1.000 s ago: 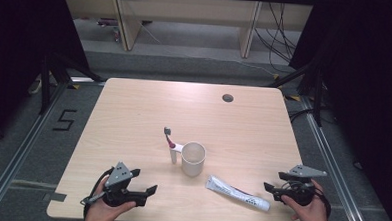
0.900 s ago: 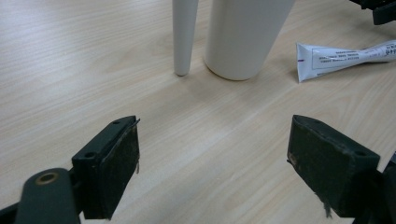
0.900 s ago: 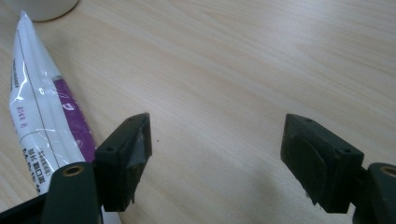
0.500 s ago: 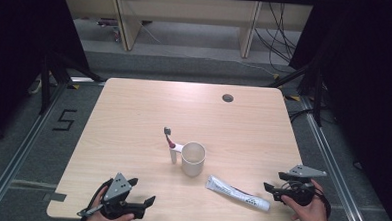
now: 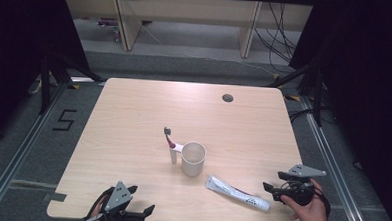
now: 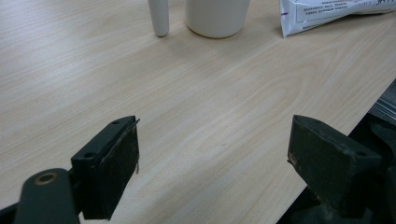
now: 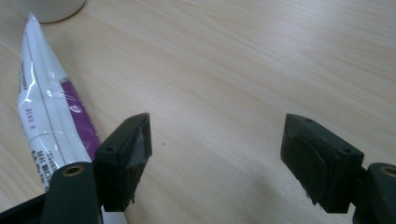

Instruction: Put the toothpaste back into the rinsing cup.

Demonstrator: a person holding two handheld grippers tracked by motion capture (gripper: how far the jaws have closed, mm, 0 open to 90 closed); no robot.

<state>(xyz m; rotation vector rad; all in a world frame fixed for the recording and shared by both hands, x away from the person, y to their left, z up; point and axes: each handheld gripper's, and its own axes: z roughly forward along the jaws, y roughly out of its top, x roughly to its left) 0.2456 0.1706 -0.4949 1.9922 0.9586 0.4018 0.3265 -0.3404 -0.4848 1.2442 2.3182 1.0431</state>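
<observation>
The left claw [image 5: 140, 204] had drawn back to the worktop's [image 5: 133, 118] near edge since a second earlier; the right claw [image 5: 268, 187] had not moved. Both stood open, holding nothing. The tube [image 5: 236, 193] lay flat just left of the right claw, long axis running from near the cup [image 5: 193, 158] down-right toward that claw.

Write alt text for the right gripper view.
The right tool hovers open over the bare wooden table, its two black jaws wide apart and holding nothing. A white and purple toothpaste tube lies beside the left jaw; the cup edge shows above.
</observation>
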